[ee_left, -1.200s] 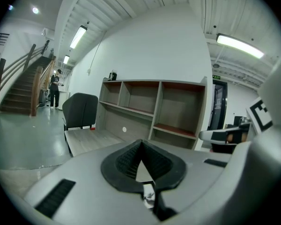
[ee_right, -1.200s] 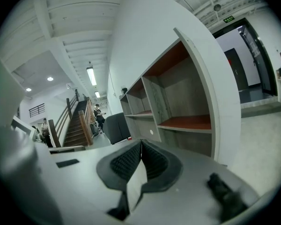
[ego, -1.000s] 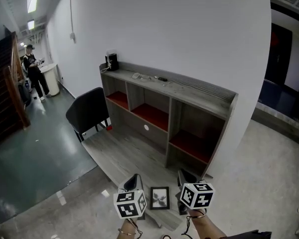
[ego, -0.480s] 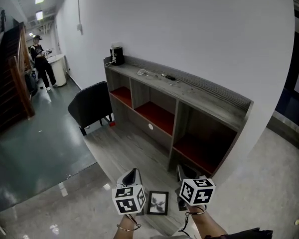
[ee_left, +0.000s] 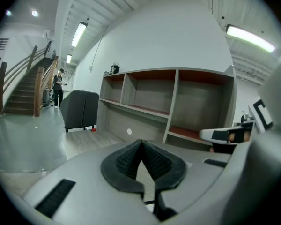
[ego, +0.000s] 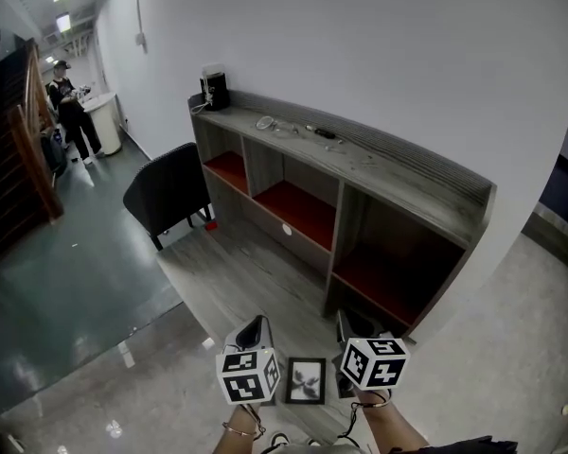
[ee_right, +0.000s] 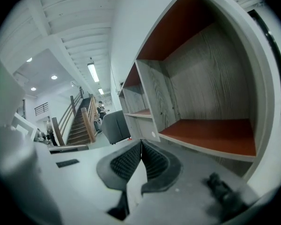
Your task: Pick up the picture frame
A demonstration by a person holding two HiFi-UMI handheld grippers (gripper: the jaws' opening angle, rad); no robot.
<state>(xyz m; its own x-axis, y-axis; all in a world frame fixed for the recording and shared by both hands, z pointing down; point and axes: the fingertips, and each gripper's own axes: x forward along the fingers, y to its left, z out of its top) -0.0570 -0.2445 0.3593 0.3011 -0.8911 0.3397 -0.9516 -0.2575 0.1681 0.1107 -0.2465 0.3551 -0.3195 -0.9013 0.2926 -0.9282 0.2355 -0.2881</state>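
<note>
Wood-grain floor panel (ego: 237, 272) carries the shelf unit (ego: 360, 206) at 12 o'clock and the picture frame (ego: 306, 380) at 6 o'clock. A black chair (ego: 166, 201) stands at its 10 o'clock edge.

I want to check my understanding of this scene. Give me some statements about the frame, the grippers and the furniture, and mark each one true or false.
1. In the head view the picture frame shows between the two grippers. True.
2. The left gripper grips the frame. False: its jaws are together with nothing between them.
3. The right gripper has its jaws wide apart. False: they are together and empty.
4. A dark chair stands at one end of the shelf unit. True.
5. Books fill the compartments of the shelf unit. False: the compartments in view look empty.
</note>
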